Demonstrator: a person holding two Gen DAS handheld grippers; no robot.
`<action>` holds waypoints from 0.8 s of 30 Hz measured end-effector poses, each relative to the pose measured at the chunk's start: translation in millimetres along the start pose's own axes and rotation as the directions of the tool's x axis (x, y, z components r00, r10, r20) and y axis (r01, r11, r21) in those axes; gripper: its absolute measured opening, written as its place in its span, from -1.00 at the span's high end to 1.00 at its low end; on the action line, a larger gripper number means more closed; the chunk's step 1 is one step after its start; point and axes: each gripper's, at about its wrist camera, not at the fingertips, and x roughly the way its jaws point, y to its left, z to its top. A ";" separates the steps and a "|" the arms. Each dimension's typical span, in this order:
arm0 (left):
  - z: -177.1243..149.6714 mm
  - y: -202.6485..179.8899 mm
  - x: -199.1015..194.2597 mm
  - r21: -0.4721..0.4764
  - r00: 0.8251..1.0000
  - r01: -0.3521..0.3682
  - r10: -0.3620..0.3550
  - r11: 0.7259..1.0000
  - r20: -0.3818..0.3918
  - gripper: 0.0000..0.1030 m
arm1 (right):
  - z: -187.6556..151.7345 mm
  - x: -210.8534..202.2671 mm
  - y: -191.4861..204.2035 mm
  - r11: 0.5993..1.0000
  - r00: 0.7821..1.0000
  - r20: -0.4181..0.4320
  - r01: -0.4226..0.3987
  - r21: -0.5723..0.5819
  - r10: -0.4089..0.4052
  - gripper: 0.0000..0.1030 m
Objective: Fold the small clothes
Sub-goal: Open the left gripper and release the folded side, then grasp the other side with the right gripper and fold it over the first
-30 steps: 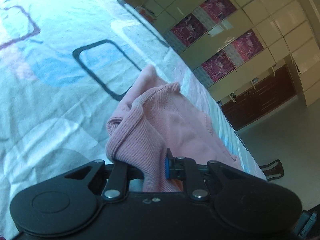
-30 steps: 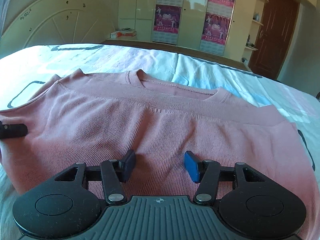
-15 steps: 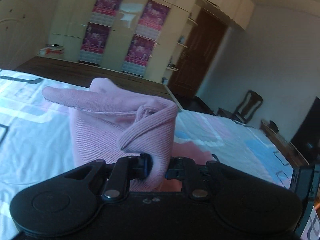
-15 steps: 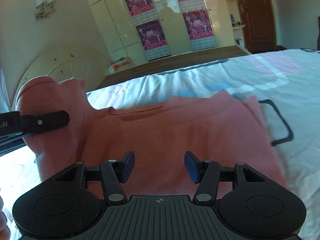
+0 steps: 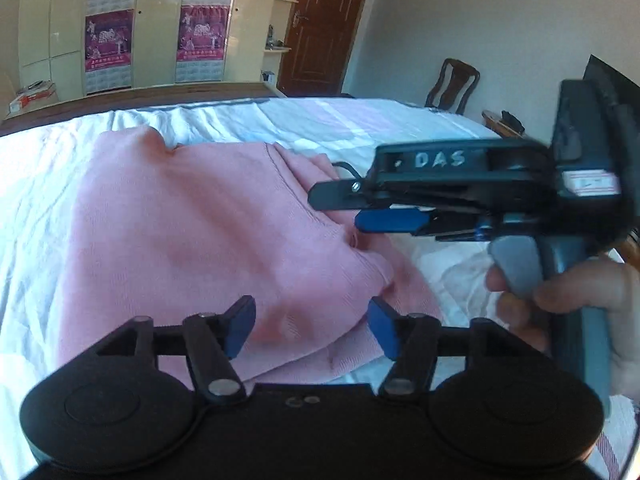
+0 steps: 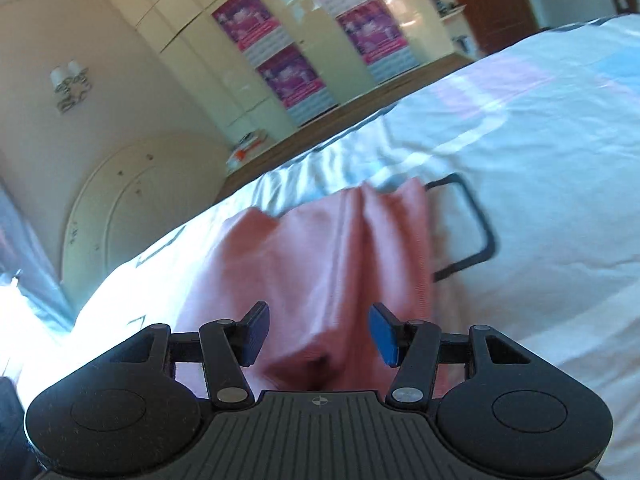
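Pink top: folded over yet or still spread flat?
Folded: the pink top lies doubled on the bed, layered edges stacked at its near corner.

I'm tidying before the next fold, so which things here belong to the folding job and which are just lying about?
Job:
pink sweater
left tongs, open
right tongs, open
bed sheet

Lying about:
wooden chair
wardrobe posters
wall lamp
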 end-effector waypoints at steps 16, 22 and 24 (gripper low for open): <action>18.2 117.6 -26.2 -0.255 0.963 -0.256 0.269 0.933 0.019 -0.34 | -3.3 77.3 6.1 1.000 0.988 -0.153 -0.008 -0.029 0.004 0.75; 30.4 110.2 -9.6 -0.241 0.972 -0.217 0.232 0.946 0.038 -0.34 | 7.3 40.0 22.7 0.993 1.000 -0.012 0.026 -0.117 -0.028 0.80; 34.9 104.2 -1.4 -0.232 0.978 -0.188 0.204 0.954 0.046 -0.34 | 11.8 20.2 21.5 0.991 0.999 0.026 0.044 -0.128 -0.041 0.80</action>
